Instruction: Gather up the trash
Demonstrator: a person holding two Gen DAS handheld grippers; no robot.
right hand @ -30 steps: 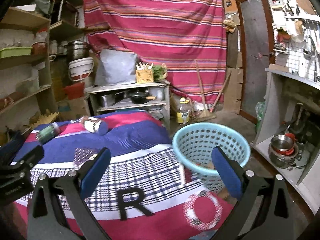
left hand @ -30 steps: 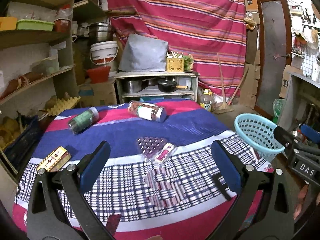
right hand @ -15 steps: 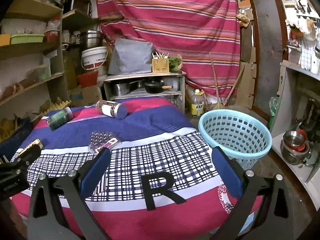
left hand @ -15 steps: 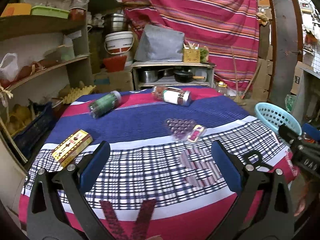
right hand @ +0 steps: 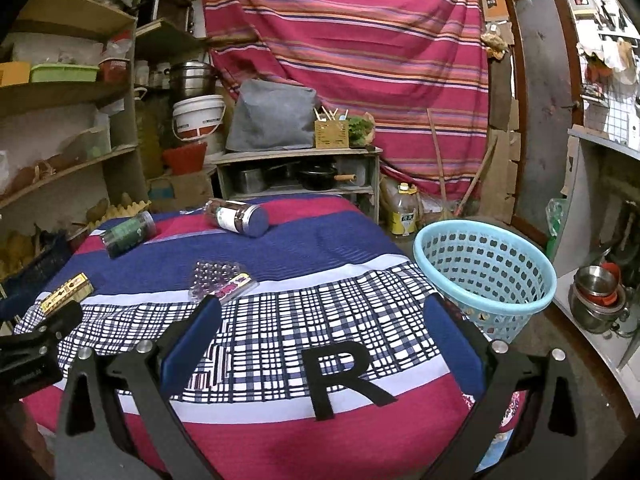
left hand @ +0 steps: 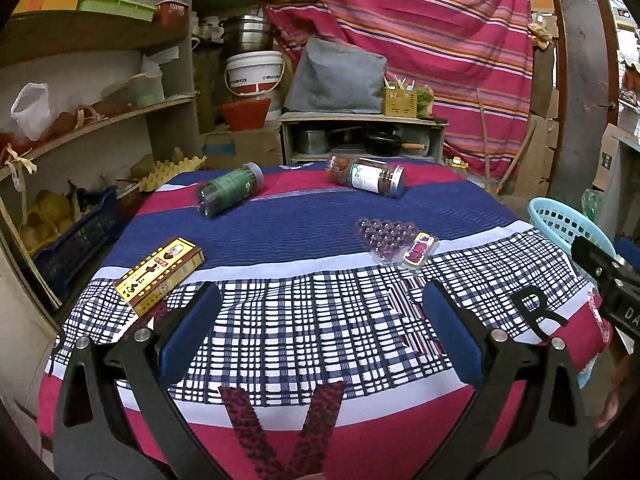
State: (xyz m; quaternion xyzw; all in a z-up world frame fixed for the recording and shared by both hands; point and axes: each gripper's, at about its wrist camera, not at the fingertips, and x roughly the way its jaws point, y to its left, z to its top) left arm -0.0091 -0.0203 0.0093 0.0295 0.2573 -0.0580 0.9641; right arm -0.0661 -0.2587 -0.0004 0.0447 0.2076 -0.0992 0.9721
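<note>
On the cloth-covered table (left hand: 320,208) lie a yellow box (left hand: 160,270) at the left, a green-labelled jar (left hand: 231,193) on its side, a brown jar (left hand: 366,175) on its side at the back, and a clear blister pack (left hand: 394,242) with purple beads. The same items show in the right wrist view: box (right hand: 67,293), green jar (right hand: 128,234), brown jar (right hand: 236,217), blister pack (right hand: 222,286). A light blue basket (right hand: 486,272) stands off the table's right edge. My left gripper (left hand: 320,336) and right gripper (right hand: 320,338) are open and empty, over the table's near edge.
Wooden shelves (left hand: 80,120) with clutter stand at the left. A low shelf with pots (left hand: 360,136) and a striped curtain (left hand: 400,40) stand behind the table. A counter with metal bowls (right hand: 596,292) is at the right.
Both grippers have pulled back and swung left, so more of the table shows. The yellow box is now fully in the left view. Nothing was picked up.
</note>
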